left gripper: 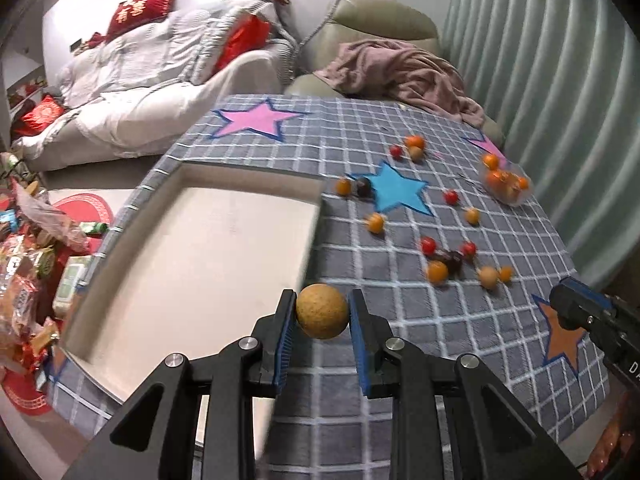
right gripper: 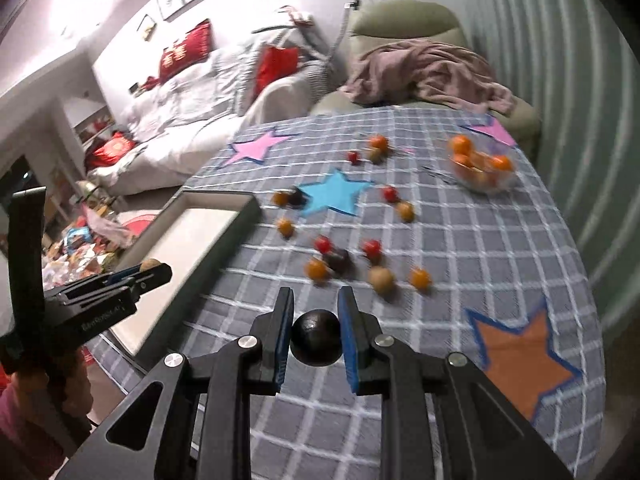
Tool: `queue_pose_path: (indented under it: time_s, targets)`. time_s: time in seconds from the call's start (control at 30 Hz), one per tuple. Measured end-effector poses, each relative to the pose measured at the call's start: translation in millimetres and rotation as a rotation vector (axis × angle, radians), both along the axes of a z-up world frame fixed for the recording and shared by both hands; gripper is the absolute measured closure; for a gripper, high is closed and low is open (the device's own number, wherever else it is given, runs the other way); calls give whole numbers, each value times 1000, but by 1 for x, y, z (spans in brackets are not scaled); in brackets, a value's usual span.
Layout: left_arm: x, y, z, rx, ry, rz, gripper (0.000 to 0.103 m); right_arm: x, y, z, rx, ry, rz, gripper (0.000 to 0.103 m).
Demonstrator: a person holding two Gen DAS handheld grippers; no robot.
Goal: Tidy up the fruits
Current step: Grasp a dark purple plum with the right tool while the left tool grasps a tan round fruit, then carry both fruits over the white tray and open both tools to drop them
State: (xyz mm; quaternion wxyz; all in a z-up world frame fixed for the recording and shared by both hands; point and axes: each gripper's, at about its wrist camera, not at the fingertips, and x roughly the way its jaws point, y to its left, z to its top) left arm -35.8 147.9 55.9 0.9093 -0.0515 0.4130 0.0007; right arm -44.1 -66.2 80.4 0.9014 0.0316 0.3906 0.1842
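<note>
L tongs [left gripper: 322,316] clamped on tan fruit [left gripper: 322,317] by tray [left gripper: 192,240] edge; R tongs [right gripper: 316,338] pinching dark fruit [right gripper: 316,343] above surface [right gripper: 460,240]; prob. light, smooth, bruisable; grip mid-girth

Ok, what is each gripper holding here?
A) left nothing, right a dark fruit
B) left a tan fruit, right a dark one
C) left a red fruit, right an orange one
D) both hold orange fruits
B: the left gripper is shut on a tan fruit near the tray, and the right gripper is shut on a dark fruit over the cloth.
</note>
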Motion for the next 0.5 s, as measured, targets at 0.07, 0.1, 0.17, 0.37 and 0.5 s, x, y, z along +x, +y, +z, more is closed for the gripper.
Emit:
queue_pose_path:
  time_s: [0.07,0.1,0.17,0.37,0.5]
  targets:
    - [4,11,3,10,-4,18,75,10,16,2,9,4,31,78]
    - [8,19,4,17,-8,32,75,16,26,4,13,7,48,78]
    - [13,30,6,23,-10,48,75,30,48,7,13,10,90,78]
    - [36,63,-1,53,9,117,75,67,107,7,22,46,186,78]
    - [52,86,-16,86,43,161,75,90,143,-5,24,94,235,78]
